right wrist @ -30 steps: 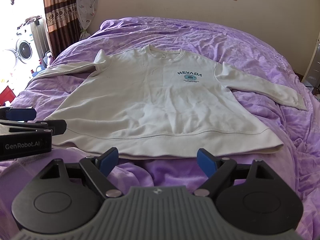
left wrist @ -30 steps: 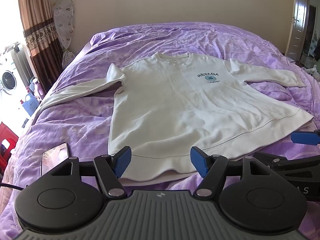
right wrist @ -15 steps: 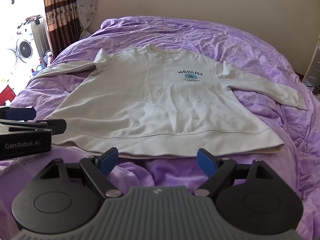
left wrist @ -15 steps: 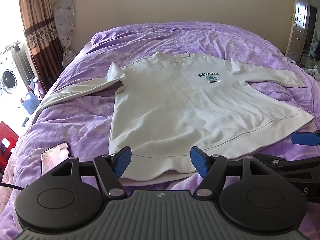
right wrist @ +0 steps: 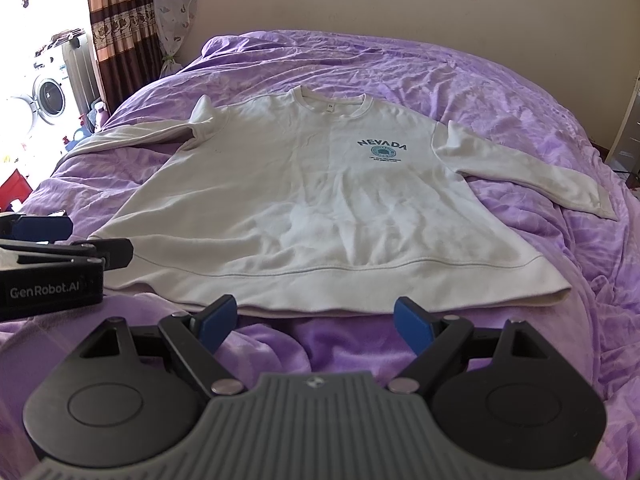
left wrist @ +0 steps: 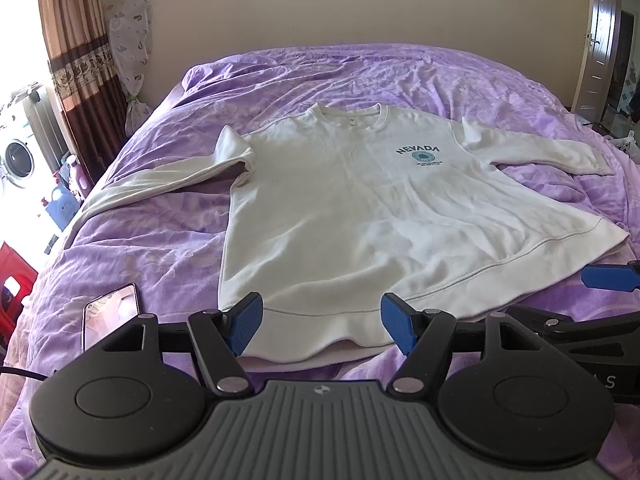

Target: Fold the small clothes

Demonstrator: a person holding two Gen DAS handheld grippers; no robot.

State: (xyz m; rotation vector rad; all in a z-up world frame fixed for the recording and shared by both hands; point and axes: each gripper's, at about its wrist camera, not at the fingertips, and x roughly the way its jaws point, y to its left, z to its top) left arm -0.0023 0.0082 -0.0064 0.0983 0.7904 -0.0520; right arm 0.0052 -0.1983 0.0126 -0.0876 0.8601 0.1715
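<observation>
A white long-sleeved sweatshirt [left wrist: 352, 208] with a blue "NEVADA" print lies flat, face up, on a purple bed [left wrist: 140, 240], both sleeves spread out; it also shows in the right wrist view [right wrist: 304, 204]. My left gripper [left wrist: 322, 326] is open and empty, just above the near-left part of the hem. My right gripper [right wrist: 316, 326] is open and empty, just short of the hem's middle. Each gripper shows at the edge of the other's view: the right one [left wrist: 608, 280] and the left one [right wrist: 40, 236].
A phone [left wrist: 110, 314] lies on the bed left of the hem, with a dark cable near it. A washing machine [right wrist: 48, 100] and curtain [left wrist: 80, 72] stand left of the bed. A door [left wrist: 600, 40] is at the right. A wall stands behind the bed.
Almost nothing has changed. Both grippers stay open near the hem, with only a slight drift of the views.
</observation>
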